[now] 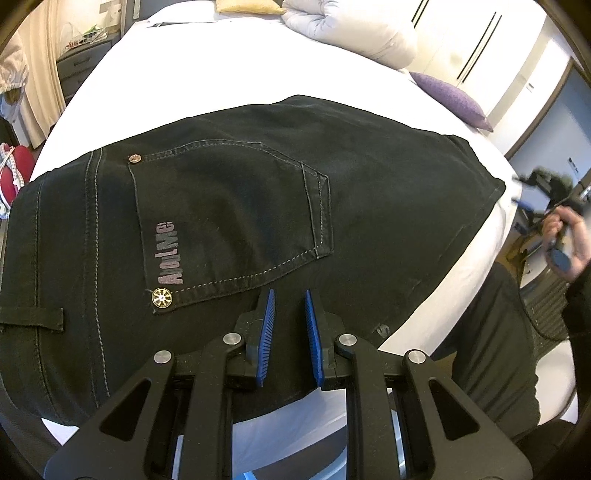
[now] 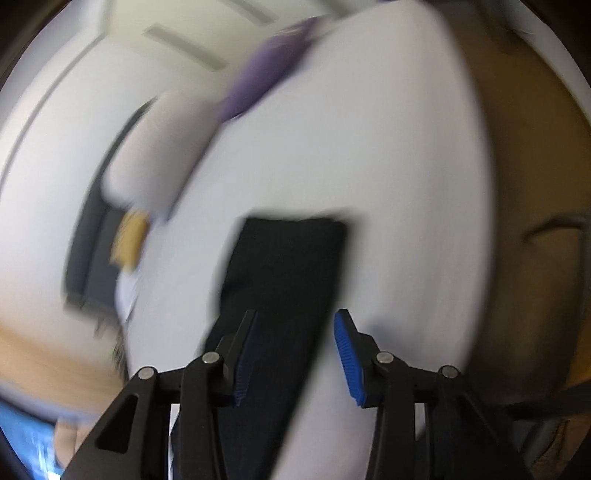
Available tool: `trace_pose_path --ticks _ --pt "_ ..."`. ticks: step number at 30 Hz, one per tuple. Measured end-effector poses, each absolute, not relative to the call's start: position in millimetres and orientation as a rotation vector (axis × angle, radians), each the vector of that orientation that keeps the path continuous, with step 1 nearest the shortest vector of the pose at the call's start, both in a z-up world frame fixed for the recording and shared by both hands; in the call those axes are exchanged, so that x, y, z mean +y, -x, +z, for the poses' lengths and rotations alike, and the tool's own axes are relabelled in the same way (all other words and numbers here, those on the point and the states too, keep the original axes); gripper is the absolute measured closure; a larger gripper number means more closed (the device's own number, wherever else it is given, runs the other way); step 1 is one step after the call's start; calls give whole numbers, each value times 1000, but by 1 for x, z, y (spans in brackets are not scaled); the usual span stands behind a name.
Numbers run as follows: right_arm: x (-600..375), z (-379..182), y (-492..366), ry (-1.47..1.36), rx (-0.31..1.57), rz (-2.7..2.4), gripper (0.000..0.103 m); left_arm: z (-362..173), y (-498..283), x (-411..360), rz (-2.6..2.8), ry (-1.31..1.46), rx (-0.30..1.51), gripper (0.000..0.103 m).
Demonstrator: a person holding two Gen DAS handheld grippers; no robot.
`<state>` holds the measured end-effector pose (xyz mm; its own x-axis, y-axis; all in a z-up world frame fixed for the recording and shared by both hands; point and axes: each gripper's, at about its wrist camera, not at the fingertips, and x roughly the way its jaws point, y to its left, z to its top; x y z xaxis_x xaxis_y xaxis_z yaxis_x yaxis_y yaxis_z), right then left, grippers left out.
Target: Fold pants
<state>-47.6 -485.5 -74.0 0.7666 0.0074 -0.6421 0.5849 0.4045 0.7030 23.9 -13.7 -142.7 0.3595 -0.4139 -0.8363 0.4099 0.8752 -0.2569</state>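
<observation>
Left gripper (image 1: 289,295) hovers over the black pants (image 1: 229,206), its 2 blue pads narrowly apart with nothing pinched between them. Those pants lie folded flat on the white bed (image 1: 207,77), back pocket (image 1: 236,218) up, waistband toward 9 o'clock. At 3 o'clock, off the bed's edge, a hand (image 1: 569,240) holds the right gripper (image 2: 295,317); in its own blurred view its 2 fingers stand spread, empty, above the dark fabric. Farther off, a purple cushion (image 1: 450,96) sits at 2 o'clock and a white duvet (image 1: 347,29) at 12 o'clock.
</observation>
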Motion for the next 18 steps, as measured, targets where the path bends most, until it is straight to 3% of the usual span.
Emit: trace_pose_path --ticks 4,6,11,13,14,16,18 --pt "-388 -73 -55 -1057 838 103 62 -143 -25 -16 -528 -4 1081 86" --pt "-339 -83 -98 -1003 950 232 76 -143 -24 -17 -523 -1 1082 86" --pt "-287 -141 -164 -1013 1125 289 78 -143 -23 -19 -520 -14 1081 86" --pt "-306 -163 -166 -1051 1096 207 90 -143 -23 -19 -522 -12 1082 86" --pt "-323 -172 -162 -1102 1068 175 103 -143 -23 -19 -524 -10 1082 86" --pt "-369 -176 -141 -1230 946 93 103 -142 -24 -18 -528 -4 1084 86" --pt "-416 -157 -112 -1170 854 -91 103 -140 -23 -17 -527 -4 1083 86"
